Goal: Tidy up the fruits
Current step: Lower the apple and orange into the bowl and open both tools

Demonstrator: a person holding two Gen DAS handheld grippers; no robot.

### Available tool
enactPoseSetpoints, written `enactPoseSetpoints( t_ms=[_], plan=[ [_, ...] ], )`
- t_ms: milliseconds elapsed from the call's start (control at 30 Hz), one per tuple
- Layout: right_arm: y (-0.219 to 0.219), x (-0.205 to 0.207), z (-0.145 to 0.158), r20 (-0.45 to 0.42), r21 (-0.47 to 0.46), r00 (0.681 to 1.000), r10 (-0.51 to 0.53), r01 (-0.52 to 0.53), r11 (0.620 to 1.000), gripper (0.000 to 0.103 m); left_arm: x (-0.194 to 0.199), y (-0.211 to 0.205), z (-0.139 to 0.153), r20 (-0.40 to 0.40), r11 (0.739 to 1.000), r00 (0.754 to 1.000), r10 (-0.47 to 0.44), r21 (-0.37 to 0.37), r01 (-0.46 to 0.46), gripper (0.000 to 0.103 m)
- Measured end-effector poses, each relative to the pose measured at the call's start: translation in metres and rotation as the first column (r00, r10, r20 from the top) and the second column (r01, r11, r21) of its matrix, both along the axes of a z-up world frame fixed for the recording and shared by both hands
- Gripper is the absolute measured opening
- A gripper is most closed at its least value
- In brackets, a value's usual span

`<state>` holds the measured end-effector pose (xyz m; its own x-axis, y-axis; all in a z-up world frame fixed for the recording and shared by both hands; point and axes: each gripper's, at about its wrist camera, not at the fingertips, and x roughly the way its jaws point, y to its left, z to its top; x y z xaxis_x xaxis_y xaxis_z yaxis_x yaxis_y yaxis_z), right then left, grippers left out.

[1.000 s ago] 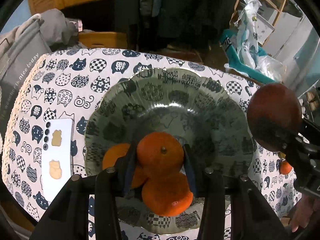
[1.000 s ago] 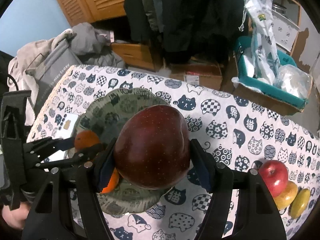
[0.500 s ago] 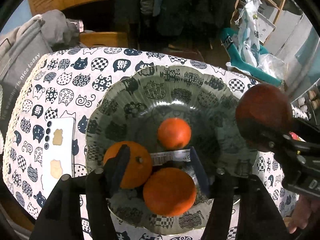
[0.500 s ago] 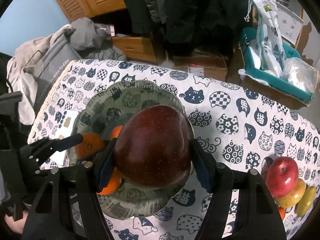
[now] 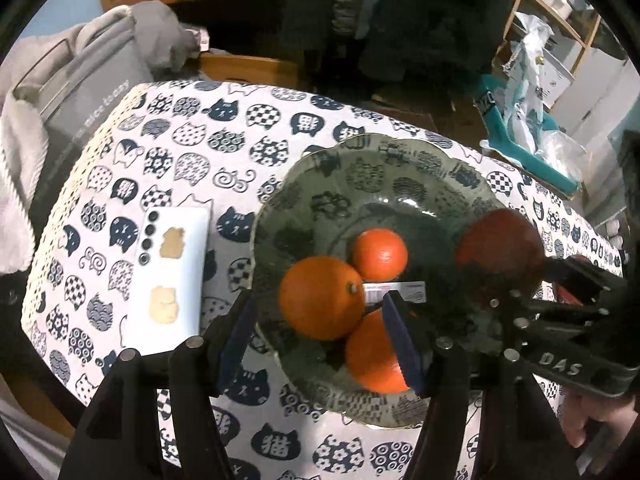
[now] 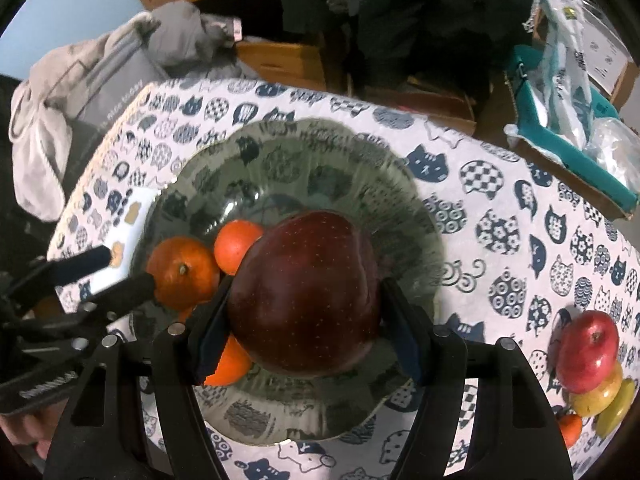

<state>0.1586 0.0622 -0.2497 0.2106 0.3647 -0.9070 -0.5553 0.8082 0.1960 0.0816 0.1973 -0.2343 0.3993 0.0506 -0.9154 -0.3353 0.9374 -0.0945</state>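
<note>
A grey-green patterned plate (image 5: 400, 168) (image 6: 320, 148) on the cat-print cloth holds three oranges (image 5: 322, 298) (image 6: 182, 274). My left gripper (image 5: 324, 344) is open and empty, at the plate's near left rim over the oranges; it shows at the left in the right wrist view (image 6: 108, 276). My right gripper (image 6: 308, 332) is shut on a dark red apple (image 6: 306, 298) and holds it over the plate's right half; the apple also shows blurred in the left wrist view (image 5: 500, 248).
A white phone (image 5: 172, 276) lies left of the plate. A red apple (image 6: 588, 346), yellow fruits (image 6: 600, 396) and a small orange (image 6: 570, 426) sit at the table's right edge. Clothes, boxes and a teal tray stand beyond the table.
My left gripper opened and let go of an orange into the plate, then drew back to the left. My right gripper carried the apple further over the plate and lower.
</note>
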Motion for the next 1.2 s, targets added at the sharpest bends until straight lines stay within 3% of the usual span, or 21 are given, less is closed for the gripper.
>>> enactPoseSetpoints(
  t_ms=[533,900,1200],
  plan=[
    [0.015,-0.005,-0.031,-0.048,-0.092,0.998,0.026,-0.03,0.995,0.072,-0.009,0.008,0.0,-0.012,1.0,1.0,0.018,0.008,-0.017,0.066],
    [0.014,-0.005,0.008,0.007,-0.018,1.0,0.02,-0.02,1.0,0.077,-0.013,0.002,0.017,0.014,1.0,1.0,0.008,0.012,-0.008,0.066],
    [-0.018,-0.01,0.075,0.163,0.031,0.986,-0.047,0.042,0.999,0.077,-0.016,-0.012,0.053,0.096,1.0,0.995,-0.012,0.003,0.012,0.069]
  ],
)
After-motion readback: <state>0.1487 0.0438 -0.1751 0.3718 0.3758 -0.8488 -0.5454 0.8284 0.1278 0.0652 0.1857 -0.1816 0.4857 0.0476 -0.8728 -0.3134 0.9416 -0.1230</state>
